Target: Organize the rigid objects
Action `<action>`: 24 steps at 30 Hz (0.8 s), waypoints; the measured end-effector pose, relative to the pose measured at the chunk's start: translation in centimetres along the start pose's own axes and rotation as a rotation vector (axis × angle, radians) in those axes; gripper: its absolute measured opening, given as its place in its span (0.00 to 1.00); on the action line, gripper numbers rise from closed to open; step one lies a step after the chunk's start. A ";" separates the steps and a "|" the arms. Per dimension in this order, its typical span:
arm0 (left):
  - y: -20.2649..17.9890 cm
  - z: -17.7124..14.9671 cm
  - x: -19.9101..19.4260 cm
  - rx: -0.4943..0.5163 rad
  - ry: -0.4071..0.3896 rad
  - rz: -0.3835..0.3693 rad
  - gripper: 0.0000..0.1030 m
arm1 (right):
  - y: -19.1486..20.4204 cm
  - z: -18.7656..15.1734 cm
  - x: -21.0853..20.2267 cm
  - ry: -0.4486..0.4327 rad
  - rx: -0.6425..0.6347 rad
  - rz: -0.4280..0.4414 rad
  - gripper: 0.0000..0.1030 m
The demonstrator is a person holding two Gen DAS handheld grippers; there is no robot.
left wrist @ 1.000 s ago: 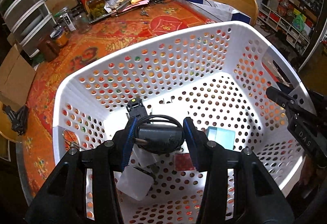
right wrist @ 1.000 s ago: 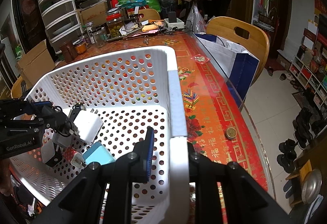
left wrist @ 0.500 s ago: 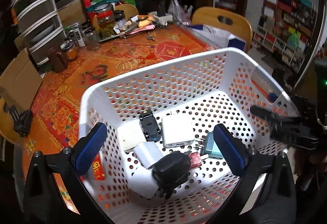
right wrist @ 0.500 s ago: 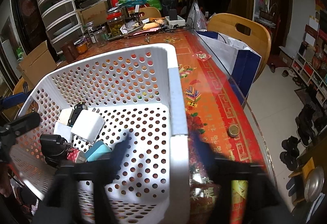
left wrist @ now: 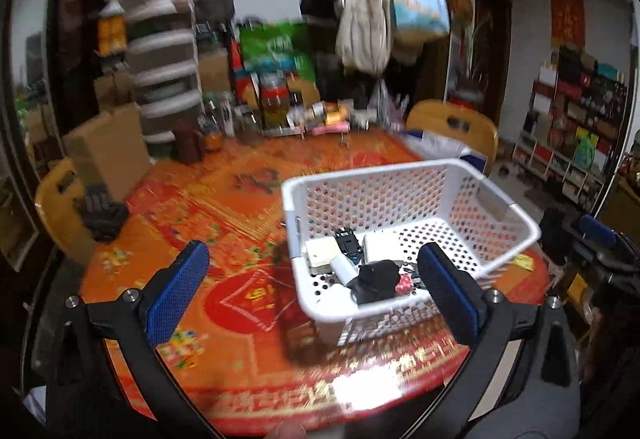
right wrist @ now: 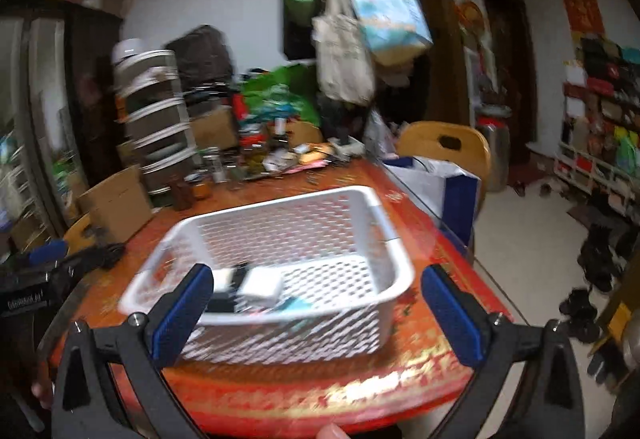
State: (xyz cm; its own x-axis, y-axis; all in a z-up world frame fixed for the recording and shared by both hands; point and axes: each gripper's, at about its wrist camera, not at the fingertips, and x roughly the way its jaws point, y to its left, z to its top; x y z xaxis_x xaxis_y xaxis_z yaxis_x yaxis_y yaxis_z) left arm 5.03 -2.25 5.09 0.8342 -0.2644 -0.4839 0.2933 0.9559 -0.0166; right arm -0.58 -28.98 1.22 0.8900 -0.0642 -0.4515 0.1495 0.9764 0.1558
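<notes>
Basket: white perforated basket (left wrist: 404, 199) sits on the tabletop (left wrist: 224, 207), toward its right near part; walls upright, rim unobstructed on all sides.
Contents: bunched in the basket's near-left corner: a black adapter (left wrist: 378, 279), white chargers (left wrist: 324, 253), a small black toy car (left wrist: 347, 239), something red (left wrist: 405, 283); blur makes the smaller pieces hard to tell apart.
Open room: bare red-and-gold cloth lies left of the basket and in front of it, up to the rounded near edge.
Left claw (left wrist: 312, 291): spread wide, holding nothing, apart from the basket.
Right claw (right wrist: 316, 309): spread wide, holding nothing, short of the basket's near wall.
Far end: jars and clutter (left wrist: 280, 111).
Chair (right wrist: 444, 147): beyond the tabletop's right edge.
</notes>
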 end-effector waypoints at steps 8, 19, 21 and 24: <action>1.3 -3.3 -10.6 -0.012 -0.078 0.099 1.00 | 4.8 -0.4 -10.4 -0.195 -0.088 0.031 1.00; -2.3 -5.0 -2.9 -0.021 0.072 0.010 1.00 | 3.0 -1.8 -5.0 0.046 -0.077 -0.010 1.00; -2.6 -5.4 -1.7 -0.031 0.095 -0.028 1.00 | 2.5 -2.2 -3.7 0.084 -0.069 -0.016 1.00; -2.8 -5.3 -1.4 -0.020 0.077 0.002 1.00 | 1.9 -2.4 -3.1 0.103 -0.060 -0.008 1.00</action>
State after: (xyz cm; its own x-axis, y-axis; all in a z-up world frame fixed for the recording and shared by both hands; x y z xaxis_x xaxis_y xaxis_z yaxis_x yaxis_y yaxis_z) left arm 0.56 -3.88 1.20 0.7962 -0.2525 -0.5499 0.2814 0.9590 -0.0329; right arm -4.14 -26.38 0.79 0.8397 -0.0533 -0.5404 0.1272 0.9868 0.1002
